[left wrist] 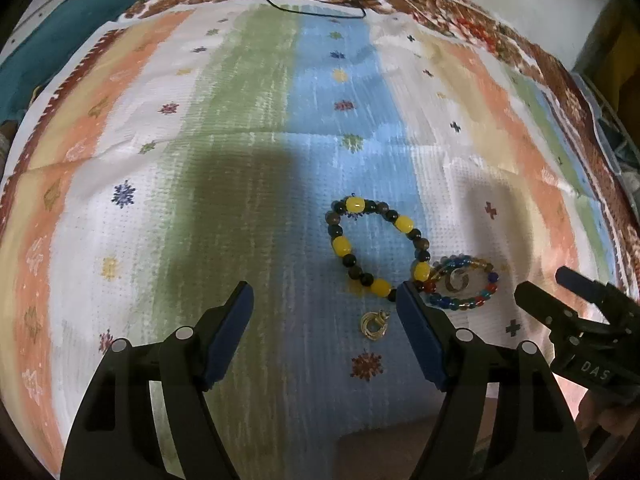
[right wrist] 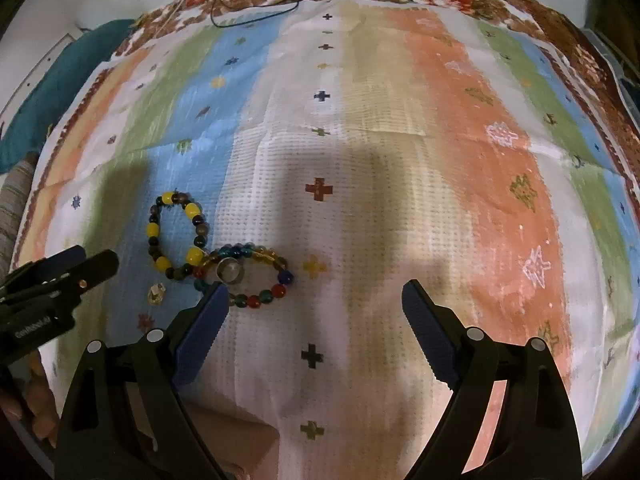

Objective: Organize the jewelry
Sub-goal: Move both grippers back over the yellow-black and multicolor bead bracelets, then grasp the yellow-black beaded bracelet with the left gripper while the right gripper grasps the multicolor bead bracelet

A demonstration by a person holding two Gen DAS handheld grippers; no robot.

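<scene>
Both claws are seen spread wide with nothing held between the blue pads: the left gripper [left wrist: 324, 292] is poised low over the blue and green stripes, and the right gripper [right wrist: 314, 290] over the white and beige stripes further right. Each is glimpsed at the edge of the other's view, the right gripper [left wrist: 548, 282] also showing parted fingers there, the left gripper [right wrist: 94, 256] seen edge-on.

A striped cloth [left wrist: 240, 92] with small cross and flower motifs and a brown floral border is spread over the whole work surface. A teal fabric [left wrist: 52, 40] is bunched beyond its far left corner, and a thin black cord [left wrist: 304, 10] is looped on the far border.

On the blue stripe a yellow-and-dark beaded bracelet [left wrist: 340, 245] is laid flat as an open ring. It is touched at its right side by a smaller multicoloured glass-bead bracelet [right wrist: 276, 290], which is partly hidden behind a finger in each wrist view. A silver ring [right wrist: 229, 271] is set inside the smaller bracelet's loop. Just in front of the yellow bracelet, apart from it, a small gold earring [left wrist: 374, 323] is laid on the cloth, close beside the left gripper's right finger.
</scene>
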